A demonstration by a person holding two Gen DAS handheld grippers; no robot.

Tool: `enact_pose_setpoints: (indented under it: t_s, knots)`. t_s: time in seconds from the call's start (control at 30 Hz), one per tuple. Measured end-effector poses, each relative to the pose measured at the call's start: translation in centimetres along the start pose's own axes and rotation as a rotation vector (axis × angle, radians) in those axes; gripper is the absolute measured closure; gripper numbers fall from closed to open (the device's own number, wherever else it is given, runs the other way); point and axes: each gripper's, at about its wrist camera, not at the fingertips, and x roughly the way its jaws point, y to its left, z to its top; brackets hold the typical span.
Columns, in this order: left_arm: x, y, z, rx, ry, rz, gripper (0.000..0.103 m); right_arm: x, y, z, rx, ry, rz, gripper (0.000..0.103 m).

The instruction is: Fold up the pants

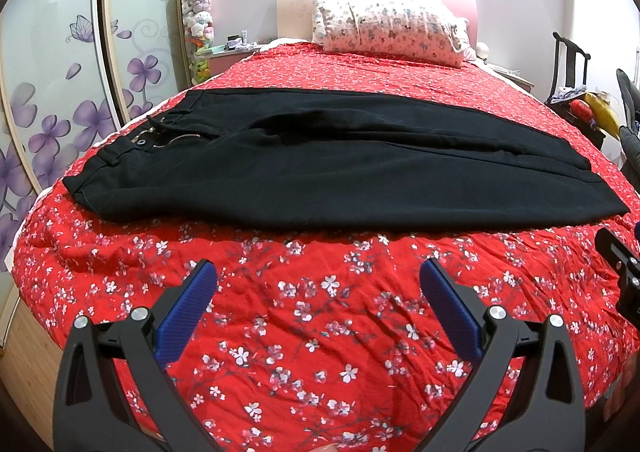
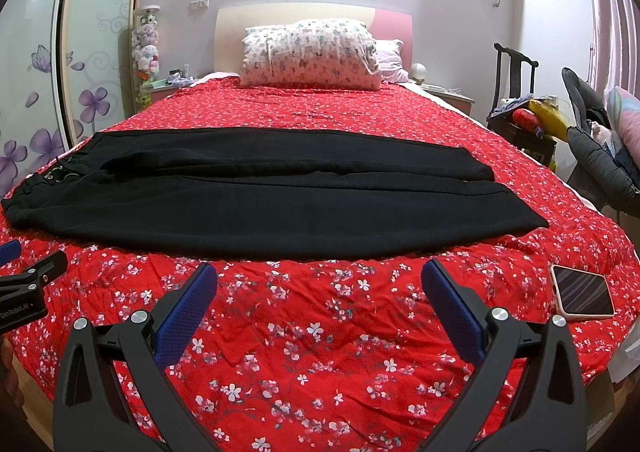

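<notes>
Black pants [image 1: 320, 155] lie flat across the red floral bedspread [image 1: 320, 332], waistband and zipper at the left, both legs side by side running right. They also show in the right wrist view [image 2: 260, 195]. My left gripper [image 1: 318, 276] is open and empty, hovering over the bedspread short of the pants' near edge. My right gripper [image 2: 319, 276] is open and empty too, also short of the near edge. The left gripper's body shows at the left edge of the right wrist view [image 2: 28, 284]; the right gripper's body shows at the right edge of the left wrist view [image 1: 624, 272].
A phone [image 2: 582, 294] lies on the bedspread at the right near the bed's edge. A patterned pillow [image 2: 312, 55] rests against the headboard. A wardrobe with flower decals [image 1: 60, 91] stands left. A chair with clutter [image 2: 528, 111] stands right.
</notes>
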Motion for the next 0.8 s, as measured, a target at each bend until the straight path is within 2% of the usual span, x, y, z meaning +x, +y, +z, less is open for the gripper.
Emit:
enact_pose_setpoints:
  t_s: [0.8]
  knots:
    - [0.0, -0.01, 0.0, 0.001, 0.001, 0.001, 0.002, 0.66, -0.26, -0.65, 0.004, 0.002, 0.001, 0.001]
